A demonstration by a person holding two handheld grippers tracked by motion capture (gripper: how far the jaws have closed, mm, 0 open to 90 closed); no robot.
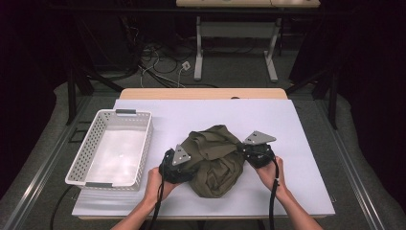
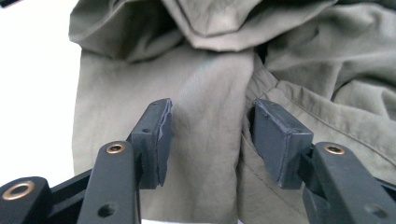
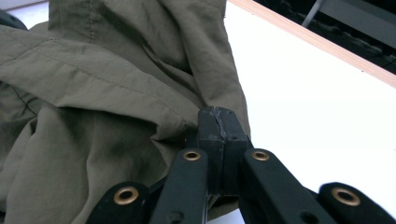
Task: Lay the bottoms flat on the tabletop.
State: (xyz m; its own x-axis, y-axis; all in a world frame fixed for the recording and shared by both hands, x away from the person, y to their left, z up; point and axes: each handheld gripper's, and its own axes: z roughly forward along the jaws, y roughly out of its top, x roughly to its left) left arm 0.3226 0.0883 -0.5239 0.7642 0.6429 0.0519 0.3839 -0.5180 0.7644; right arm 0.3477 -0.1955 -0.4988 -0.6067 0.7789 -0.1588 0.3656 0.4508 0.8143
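Note:
A crumpled olive-green garment [image 1: 215, 158] lies in a heap on the white table top [image 1: 297, 124], toward the front. My left gripper [image 1: 191, 167] is at the heap's left side. Its jaws stand apart in the left gripper view [image 2: 212, 140], either side of a raised fold of the garment [image 2: 210, 84], and the pads [image 2: 159, 135] do not press it. My right gripper [image 1: 241, 149] is at the heap's right edge. In the right gripper view its pads [image 3: 218, 126] are closed together where creases of the garment [image 3: 93, 93] run into them, pinching a thin fold.
A white perforated basket [image 1: 143, 139] stands on the table's left side, a short way from my left hand. The table's wooden far edge [image 1: 201, 93] runs behind the white top. Beyond it are another table's legs and cables on the floor.

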